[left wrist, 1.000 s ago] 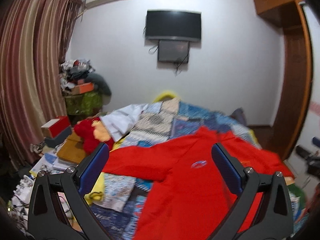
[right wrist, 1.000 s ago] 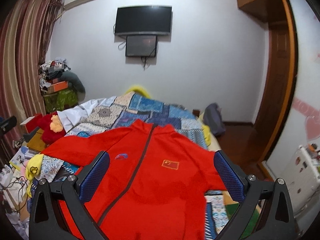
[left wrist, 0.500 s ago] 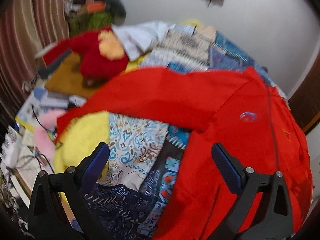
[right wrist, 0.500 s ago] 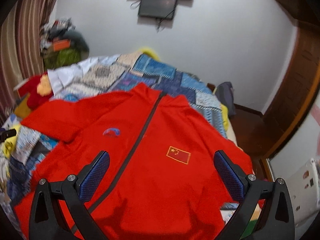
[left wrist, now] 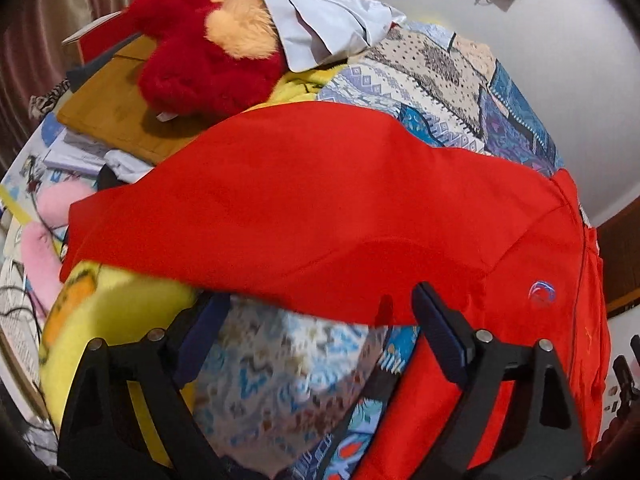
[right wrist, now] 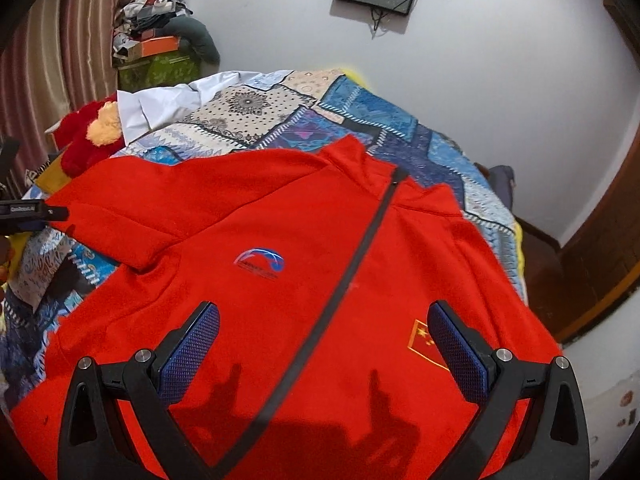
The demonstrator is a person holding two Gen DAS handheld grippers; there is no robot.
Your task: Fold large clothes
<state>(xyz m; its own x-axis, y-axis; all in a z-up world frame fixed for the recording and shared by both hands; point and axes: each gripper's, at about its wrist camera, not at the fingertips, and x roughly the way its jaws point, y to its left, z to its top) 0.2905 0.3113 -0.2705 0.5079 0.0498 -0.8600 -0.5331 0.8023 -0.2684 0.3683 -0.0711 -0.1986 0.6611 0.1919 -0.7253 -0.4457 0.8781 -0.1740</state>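
Note:
A red zip-up jacket (right wrist: 304, 248) lies front up on the bed, with a dark zipper (right wrist: 360, 248), a blue logo (right wrist: 260, 262) and a flag patch (right wrist: 424, 340). Its sleeve (left wrist: 304, 208) stretches out to the left across the bedspread. My left gripper (left wrist: 320, 320) hovers low over the sleeve's lower edge, where it meets the body. Its jaws are closing; the sleeve's hem and the bedspread lie between them, and the pads press on nothing. My right gripper (right wrist: 324, 344) stands open above the jacket's chest, the zipper running between its fingers.
The patchwork bedspread (right wrist: 360, 120) covers the bed. A red plush toy (left wrist: 200, 52), a white shirt (left wrist: 320, 28) and a yellow blanket (left wrist: 100, 320) lie along the left side. Clutter and curtains (right wrist: 48, 60) fill the left, and a wooden door (right wrist: 600, 248) stands on the right.
Both grippers have dropped and tilted down toward the bed. The left one swung to the sleeve and its jaws narrowed slightly. The right one came in over the jacket's chest.

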